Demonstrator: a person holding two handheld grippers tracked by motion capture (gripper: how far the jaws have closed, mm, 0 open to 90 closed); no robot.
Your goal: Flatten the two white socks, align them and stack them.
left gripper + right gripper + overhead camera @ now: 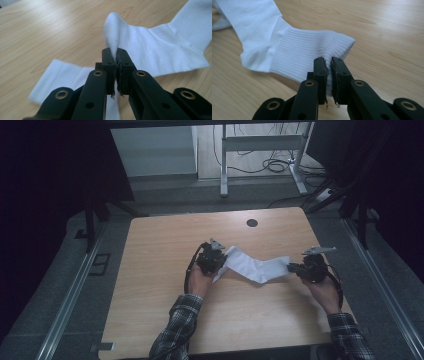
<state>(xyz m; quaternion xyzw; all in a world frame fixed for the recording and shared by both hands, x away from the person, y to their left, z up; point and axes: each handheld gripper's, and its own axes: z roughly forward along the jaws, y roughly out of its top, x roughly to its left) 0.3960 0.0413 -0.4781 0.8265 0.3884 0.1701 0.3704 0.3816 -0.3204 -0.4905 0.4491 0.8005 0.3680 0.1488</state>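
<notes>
dim high view, dark edges; close views sharp, perhaps glare.

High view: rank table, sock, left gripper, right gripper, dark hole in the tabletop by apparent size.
1. Table, by far.
2. Sock, pinched at its ends by the two grippers.
3. Left gripper and right gripper look alike; no ranking between them.
4. Hole, smallest.

Left tool (220,261) clamped, right tool (294,268) clamped, hands apart
</notes>
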